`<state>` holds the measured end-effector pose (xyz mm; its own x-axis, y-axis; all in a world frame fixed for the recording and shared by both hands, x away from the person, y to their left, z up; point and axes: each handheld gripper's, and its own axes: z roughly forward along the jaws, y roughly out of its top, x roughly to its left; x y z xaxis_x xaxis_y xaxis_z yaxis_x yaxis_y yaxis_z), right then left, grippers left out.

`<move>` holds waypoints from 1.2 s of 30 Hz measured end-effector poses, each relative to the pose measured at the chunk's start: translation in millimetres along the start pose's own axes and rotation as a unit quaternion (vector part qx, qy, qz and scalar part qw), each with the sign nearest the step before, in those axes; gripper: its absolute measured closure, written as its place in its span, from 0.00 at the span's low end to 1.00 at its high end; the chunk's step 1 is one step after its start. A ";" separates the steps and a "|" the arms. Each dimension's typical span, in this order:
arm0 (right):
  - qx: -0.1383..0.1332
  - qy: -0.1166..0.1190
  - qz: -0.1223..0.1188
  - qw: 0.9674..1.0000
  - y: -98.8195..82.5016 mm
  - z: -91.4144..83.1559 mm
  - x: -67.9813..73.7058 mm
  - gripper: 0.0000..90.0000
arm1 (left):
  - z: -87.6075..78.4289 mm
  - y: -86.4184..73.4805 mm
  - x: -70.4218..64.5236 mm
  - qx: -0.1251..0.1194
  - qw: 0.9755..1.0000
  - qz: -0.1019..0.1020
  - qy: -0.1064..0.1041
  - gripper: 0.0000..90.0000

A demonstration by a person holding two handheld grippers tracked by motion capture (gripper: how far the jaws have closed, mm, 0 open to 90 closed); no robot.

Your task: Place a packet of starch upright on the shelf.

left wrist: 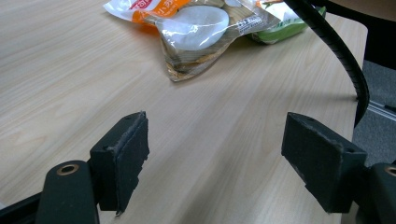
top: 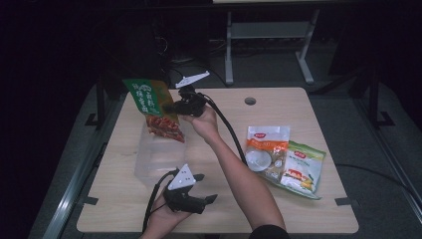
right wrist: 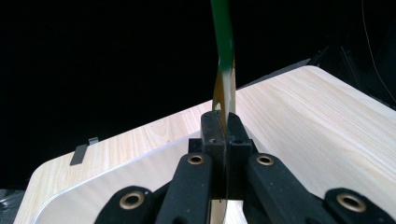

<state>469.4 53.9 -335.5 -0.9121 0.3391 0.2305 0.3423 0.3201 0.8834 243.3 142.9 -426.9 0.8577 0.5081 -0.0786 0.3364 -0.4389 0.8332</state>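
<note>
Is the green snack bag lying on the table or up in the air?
In the air: the right gripper pinches the green snack bag over the clear box.

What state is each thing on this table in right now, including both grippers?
Green snack packet: held in the air, above the clear bin.
Right gripper: shut on the packet.
Left gripper: open, holding nothing.
Clear bin: upright on the table.
Orange packet: lying flat.
Light green packet: lying flat.

Held packet [top: 155,108]: green top, red-orange food print below. Bin [top: 158,158]: clear. Table [top: 318,107]: pale wood grain. At 3 o'clock: orange-white packet [top: 264,149]; green-white packet [top: 301,168]. Grippers' jaws black.
</note>
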 end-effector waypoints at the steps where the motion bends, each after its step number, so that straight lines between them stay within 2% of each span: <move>1: -0.001 0.000 0.001 1.000 -0.2 -0.1 -0.5 1.00 | 0.3 0.0 -0.2 0.000 1.000 0.001 -0.001 0.25; 9: -0.002 0.004 0.000 1.000 -1.1 -1.4 -4.6 1.00 | 0.7 -0.1 -1.2 0.001 1.000 0.000 -0.001 0.25; 16: 0.004 0.000 0.002 1.000 -9.6 6.6 -7.2 1.00 | -0.1 -0.2 -0.6 0.001 1.000 0.003 0.000 0.25; 21: -0.002 -0.004 0.016 1.000 -15.9 7.5 -10.0 1.00 | 0.1 -0.2 -0.9 0.002 1.000 0.003 -0.001 0.25; 25: 0.017 -0.011 0.010 1.000 -22.9 10.2 -10.3 1.00 | 0.2 -0.1 -1.3 0.003 1.000 0.005 -0.001 0.25; 29: 0.008 -0.006 0.022 1.000 -30.2 9.4 -12.5 1.00 | 0.2 -0.1 -1.0 0.003 1.000 0.003 0.000 0.25; 36: 0.013 -0.009 0.033 0.999 -40.1 3.1 -16.9 0.99 | 0.7 0.1 -1.2 0.004 1.000 0.005 0.000 0.25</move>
<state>471.8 38.1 -376.1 -0.8832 0.3754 0.2811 0.4080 0.3196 0.8552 242.6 141.8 -427.1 0.8609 0.5038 -0.0712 0.3317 -0.4495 0.8294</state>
